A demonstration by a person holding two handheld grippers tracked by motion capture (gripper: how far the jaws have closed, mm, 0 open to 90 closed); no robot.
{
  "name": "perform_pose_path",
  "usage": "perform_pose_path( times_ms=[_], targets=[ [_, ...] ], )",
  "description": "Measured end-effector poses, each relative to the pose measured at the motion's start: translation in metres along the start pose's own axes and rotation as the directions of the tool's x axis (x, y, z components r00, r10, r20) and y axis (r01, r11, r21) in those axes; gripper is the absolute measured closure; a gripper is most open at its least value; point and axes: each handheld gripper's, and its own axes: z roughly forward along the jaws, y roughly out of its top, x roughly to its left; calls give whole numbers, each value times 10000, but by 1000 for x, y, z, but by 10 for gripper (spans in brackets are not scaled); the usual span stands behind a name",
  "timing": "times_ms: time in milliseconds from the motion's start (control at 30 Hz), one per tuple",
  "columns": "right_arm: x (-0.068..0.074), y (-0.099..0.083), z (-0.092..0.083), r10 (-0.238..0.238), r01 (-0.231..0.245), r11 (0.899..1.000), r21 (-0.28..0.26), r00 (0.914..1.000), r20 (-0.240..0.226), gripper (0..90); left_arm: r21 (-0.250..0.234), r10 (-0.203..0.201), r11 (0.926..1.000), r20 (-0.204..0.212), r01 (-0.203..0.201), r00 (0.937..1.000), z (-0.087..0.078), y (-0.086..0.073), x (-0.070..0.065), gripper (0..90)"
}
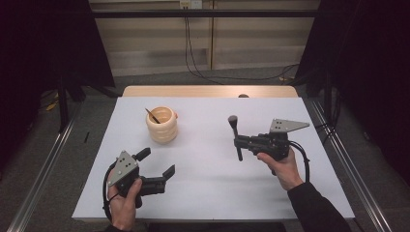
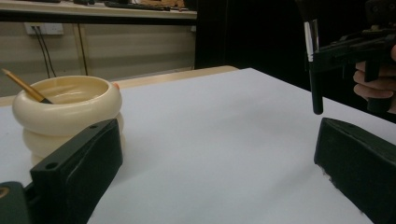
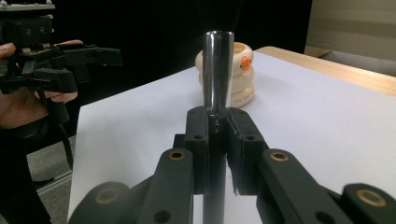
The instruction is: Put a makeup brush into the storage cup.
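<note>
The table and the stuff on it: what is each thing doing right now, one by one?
Left gripper: jaws open, holding nothing, above the table.
Right gripper: jaws shut on the brush.
Brush: upright, head on top, held above the table.
Cream pot: standing upright on the table, open at the top.
Stick: leaning inside the pot.
Table: covered in white.

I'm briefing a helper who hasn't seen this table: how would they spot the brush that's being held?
On the white table, look right of the cream ringed pot, to the right gripper. Its jaws are shut on a makeup brush with a black handle, silver collar and dark bristle head, held upright above the table. The other brush is thin, wooden-handled and leans inside the pot.
</note>
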Motion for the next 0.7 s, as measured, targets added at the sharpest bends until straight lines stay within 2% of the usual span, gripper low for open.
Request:
perform_pose_path(
  times_ms=[200,367,400,467,500,567,700],
  targets=[
    [3,-1,4,-11,12,10000,69,10000,-35,790,51,168,9998,222,-169,9996,9,5,-6,14],
    [5,-2,8,-76,78,9999,104,9997,-224,790,-61,171,9998,379,-169,9991,16,10,-10,13],
    [6,-2,9,-76,79,9999,119,9997,-216,790,-140,105,9999,537,-98,9985,17,11,-11,13],
    [7,-3,10,-93,96,9999,128,9997,-233,790,-95,198,9998,487,-194,9986,19,13,-14,13],
    [7,-3,11,-81,85,9999,119,9995,-295,790,-164,85,9998,668,-75,9977,20,13,-15,12],
    [8,-4,13,-43,47,9999,129,9995,-309,790,-173,-93,9998,699,105,9975,22,15,-17,11],
    [10,-5,17,-63,71,9998,202,9992,-391,790,-121,123,9999,658,-116,9978,26,17,-21,12]
  ],
)
